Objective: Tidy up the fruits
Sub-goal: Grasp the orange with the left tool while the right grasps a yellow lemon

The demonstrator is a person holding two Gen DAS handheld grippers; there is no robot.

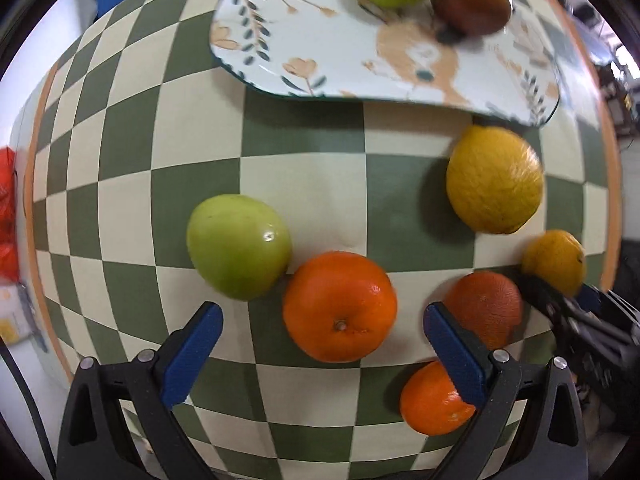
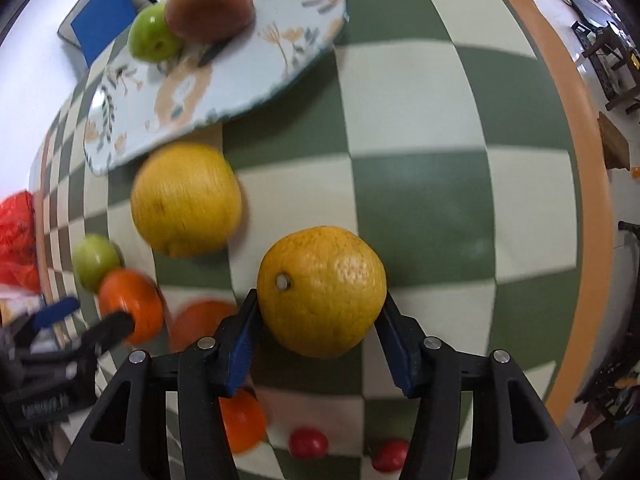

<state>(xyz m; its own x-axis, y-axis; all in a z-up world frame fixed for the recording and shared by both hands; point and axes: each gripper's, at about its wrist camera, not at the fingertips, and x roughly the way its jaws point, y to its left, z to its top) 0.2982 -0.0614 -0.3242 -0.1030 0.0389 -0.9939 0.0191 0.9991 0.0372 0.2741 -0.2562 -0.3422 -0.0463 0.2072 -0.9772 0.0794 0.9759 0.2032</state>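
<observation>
Right gripper [image 2: 320,316] clamped on round yellow-orange citrus [image 2: 322,290], apparently lifted off green-and-cream checked tablecloth [image 2: 420,120], though blur makes height uncertain. Left gripper [image 1: 324,336] spread wide, empty, over bright orange mandarin [image 1: 340,306]. Step in hand: carry to floral ceramic plate [image 2: 280,60], already holding green apple [image 2: 154,34] and reddish-brown fruit [image 2: 210,4]. Large yellow lemon [image 2: 186,200] sits in path; next move needs clearance over it.

plate [image 1: 320,64]: I see it toward the tabletop's [image 1: 304,168] far edge, two fruits on it
lemon [image 1: 494,179]: just before the plate
</observation>
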